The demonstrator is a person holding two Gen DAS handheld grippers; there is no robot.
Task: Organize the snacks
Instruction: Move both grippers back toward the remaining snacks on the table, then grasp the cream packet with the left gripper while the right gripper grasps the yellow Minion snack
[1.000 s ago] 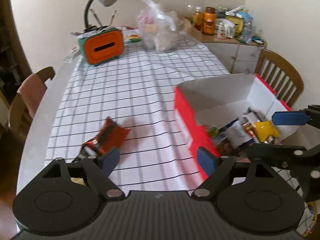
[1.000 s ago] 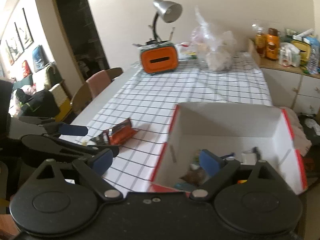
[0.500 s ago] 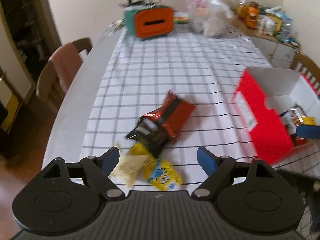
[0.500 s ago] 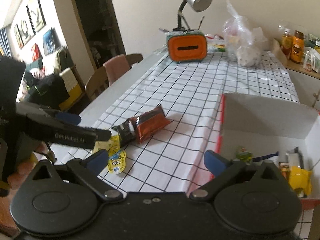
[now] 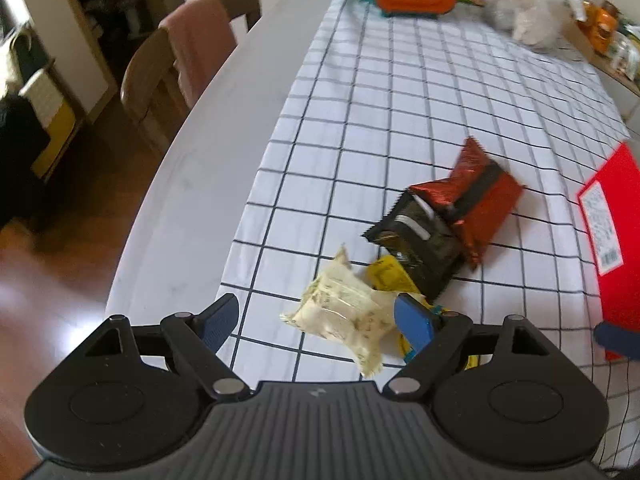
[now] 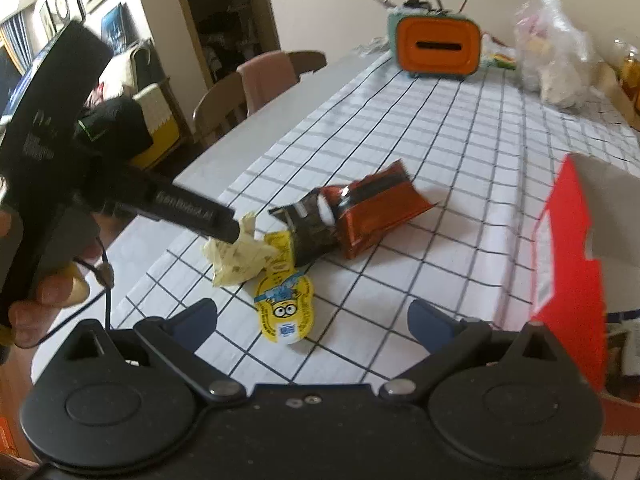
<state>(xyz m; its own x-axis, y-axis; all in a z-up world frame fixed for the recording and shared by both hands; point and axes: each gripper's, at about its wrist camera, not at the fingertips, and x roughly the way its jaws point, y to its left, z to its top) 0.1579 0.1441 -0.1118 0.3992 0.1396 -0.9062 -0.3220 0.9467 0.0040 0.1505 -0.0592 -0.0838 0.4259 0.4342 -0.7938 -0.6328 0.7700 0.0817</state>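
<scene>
Soft daylight, motion blur, fisheye-warped edges

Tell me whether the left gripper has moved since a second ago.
Yes. The left gripper has swung left, away from the red box, and now hangs open over the pale cream snack packet.

Four snack packets [image 6: 376, 210], one red box [image 6: 568, 264], one chair [image 6: 256, 80].

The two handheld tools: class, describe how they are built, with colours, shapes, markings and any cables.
Each tool is matte black plastic: a ribbed central body, two round discs and angled linkage arms with silver pivot pins. The left tool and the right tool both end in blue finger pads. Seen from the right wrist, the left tool's black arm carries pale lettering, too blurred to read, and a thin black cable hangs from its handle.
</scene>
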